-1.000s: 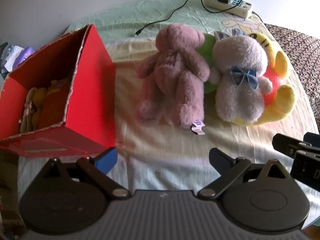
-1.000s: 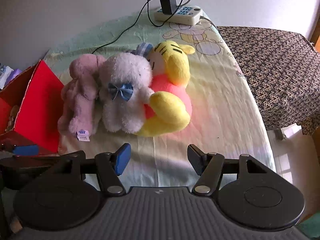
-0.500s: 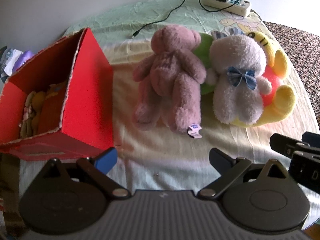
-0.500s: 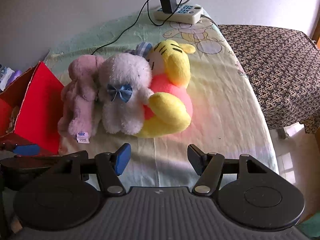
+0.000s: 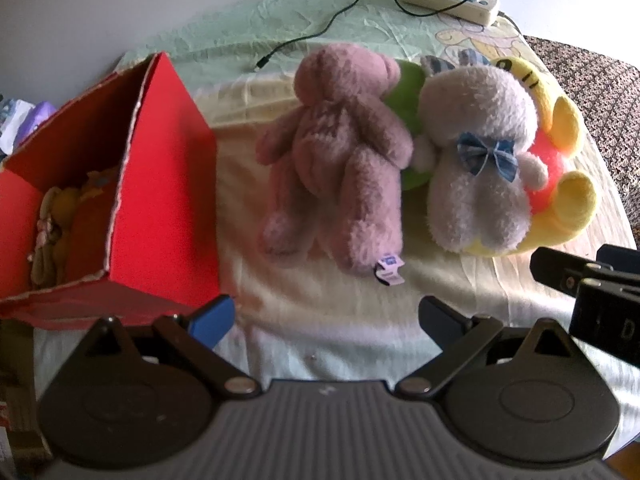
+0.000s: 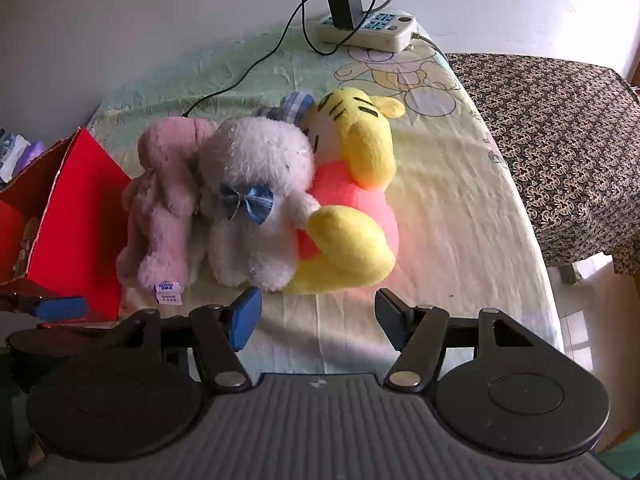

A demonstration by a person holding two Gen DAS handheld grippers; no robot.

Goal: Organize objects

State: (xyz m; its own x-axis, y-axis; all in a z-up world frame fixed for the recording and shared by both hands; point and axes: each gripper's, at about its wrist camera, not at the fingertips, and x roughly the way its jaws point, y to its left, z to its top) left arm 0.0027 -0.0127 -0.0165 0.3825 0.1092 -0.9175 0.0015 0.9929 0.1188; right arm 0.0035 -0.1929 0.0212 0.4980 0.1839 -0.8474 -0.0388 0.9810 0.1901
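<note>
My left gripper point(image 5: 326, 316) has its fingers spread wide with nothing between them, over pale sheet on the bed point(image 5: 320, 300). My right gripper point(image 6: 318, 314) is the same: fingers wide apart, empty, bare sheet below.

Just past my left fingers and a little ahead lies the pink teddy bear point(image 5: 340, 164), face down, its white tag point(image 5: 388, 271) on the leg nearest the fingers. To the outside of my left-hand finger stands the red box point(image 5: 160, 184), open at the top, with brownish and orange soft toys point(image 5: 60, 220) inside. On the far right of that view the tips of my other gripper poke in.

Directly ahead of my right gripper's left finger sits the white plush with a blue bow point(image 6: 256, 200), pressed against the pink bear on one side and against the yellow and red tiger plush point(image 6: 352, 200) on the other. A green plush point(image 5: 408, 120) is wedged between the pink bear and the white one, mostly hidden.

Farthest off, by the wall, lies a power strip point(image 6: 372, 30) with a black charger point(image 6: 346, 6) plugged in, its cable point(image 6: 248, 76) trailing across the sheet toward the toys.
</note>
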